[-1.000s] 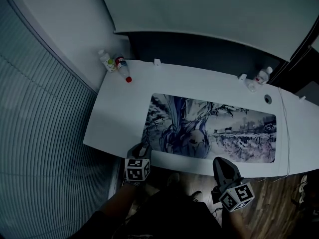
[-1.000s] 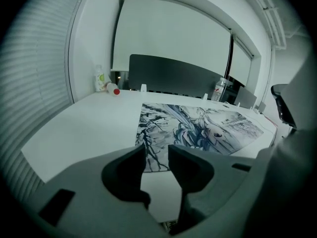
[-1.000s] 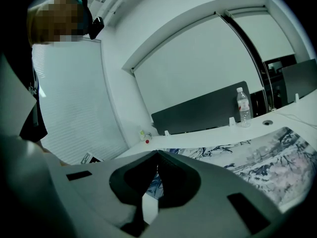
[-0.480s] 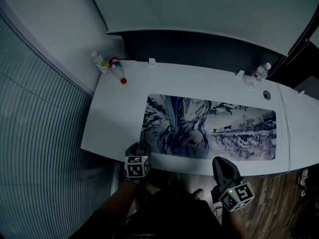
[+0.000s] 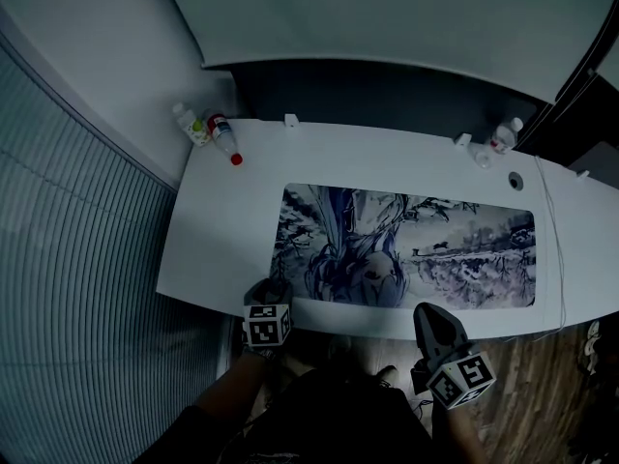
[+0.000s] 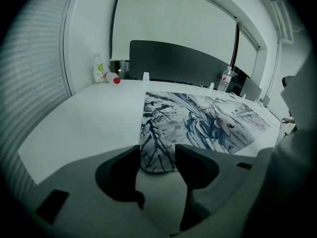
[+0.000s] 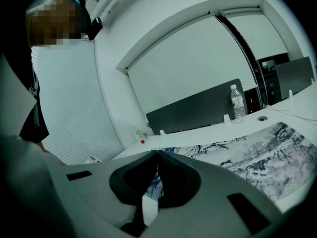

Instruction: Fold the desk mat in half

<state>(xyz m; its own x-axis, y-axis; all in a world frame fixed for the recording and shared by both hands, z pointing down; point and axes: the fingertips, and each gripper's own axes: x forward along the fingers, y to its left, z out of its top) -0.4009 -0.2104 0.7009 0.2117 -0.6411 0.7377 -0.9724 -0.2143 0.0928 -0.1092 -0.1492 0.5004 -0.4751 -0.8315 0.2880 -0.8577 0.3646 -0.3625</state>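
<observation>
White desk, desk mat lying flat. Left hand-held gripper, jaws just opened wide, straddled its near corner; deeper seating would likely secure the grip. Right hand-held gripper was closed, empty.

No word, brand or number can be read anywhere. The two bottles at the far left corner of the bench carry coloured labels, but their print is too small to make out, as is the label on the water bottle at the far right. The desk mat shows a drawn picture without legible lettering. The cubes on the left gripper and right gripper bear black-and-white square markers, not characters.
</observation>
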